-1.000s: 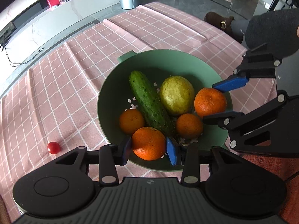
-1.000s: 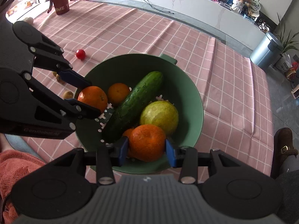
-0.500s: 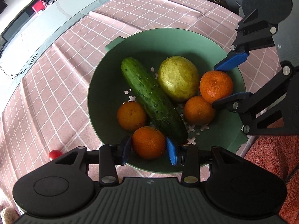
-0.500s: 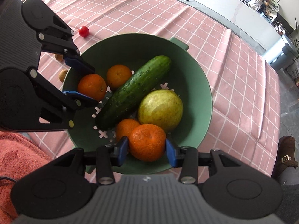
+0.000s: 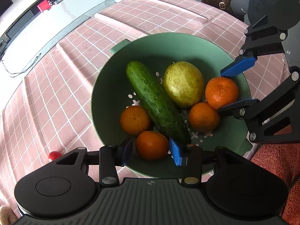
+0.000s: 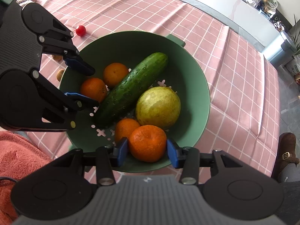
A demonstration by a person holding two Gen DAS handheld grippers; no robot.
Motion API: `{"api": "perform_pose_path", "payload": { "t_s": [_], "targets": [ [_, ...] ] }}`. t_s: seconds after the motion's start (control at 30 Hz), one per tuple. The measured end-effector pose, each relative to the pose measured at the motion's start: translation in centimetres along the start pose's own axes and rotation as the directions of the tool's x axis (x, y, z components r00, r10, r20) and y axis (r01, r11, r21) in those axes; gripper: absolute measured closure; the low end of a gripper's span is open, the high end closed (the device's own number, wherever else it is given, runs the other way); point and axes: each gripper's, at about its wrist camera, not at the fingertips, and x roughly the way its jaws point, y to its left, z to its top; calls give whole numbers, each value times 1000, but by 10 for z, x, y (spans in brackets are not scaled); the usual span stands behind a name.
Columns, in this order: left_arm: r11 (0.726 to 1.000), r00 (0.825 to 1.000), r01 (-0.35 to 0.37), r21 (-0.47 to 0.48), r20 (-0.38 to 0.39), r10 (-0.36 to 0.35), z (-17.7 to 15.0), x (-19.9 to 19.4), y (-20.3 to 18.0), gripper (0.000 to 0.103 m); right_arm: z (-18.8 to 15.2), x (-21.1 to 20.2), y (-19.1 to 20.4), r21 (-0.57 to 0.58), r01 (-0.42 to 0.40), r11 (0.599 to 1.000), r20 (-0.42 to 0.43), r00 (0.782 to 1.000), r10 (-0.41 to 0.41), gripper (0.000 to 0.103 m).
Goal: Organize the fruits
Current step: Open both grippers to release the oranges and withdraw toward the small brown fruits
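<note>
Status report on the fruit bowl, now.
Left gripper opening, fingers clear of its orange. Right gripper opening around another orange. Both oranges in the green bowl. Cucumber crowds the left fingers.

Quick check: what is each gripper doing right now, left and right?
Left gripper: jaws opening, clear of the orange between them.
Right gripper: jaws opening around another orange, pads about off it.

Matt green plastic bowl (image 5: 105, 101), bumpy glossy cucumber (image 5: 157, 103), creased checked cloth tablecloth (image 5: 56, 86)
</note>
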Motion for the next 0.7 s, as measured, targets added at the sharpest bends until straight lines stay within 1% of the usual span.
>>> {"api": "perform_pose_path", "payload": {
  "t_s": [0.03,0.23,0.33,0.43,0.57,0.7],
  "targets": [
    [1000,1000,-4,-6,9,4,0,-4,1,43,1,-2,1,1,3,1000,6,1000,-3,58],
    [999,996,-6,-36,84,9,-6,-33,10,42,4,-20,4,25,11,1000,64,998,-12,51],
    [997,991,-5,-75,133,15,-13,-51,20,42,6,-32,8,51,14,999,104,994,-19,50],
    [992,983,9,-129,181,15,-24,-72,32,42,8,-45,14,94,0,996,154,988,-15,50],
    [978,969,25,-205,245,27,-44,-99,51,42,11,-60,28,162,-39,986,239,971,0,50],
    [962,956,44,-270,290,38,-66,-118,70,42,14,-71,47,228,-106,968,331,943,26,50]
  ]
}}
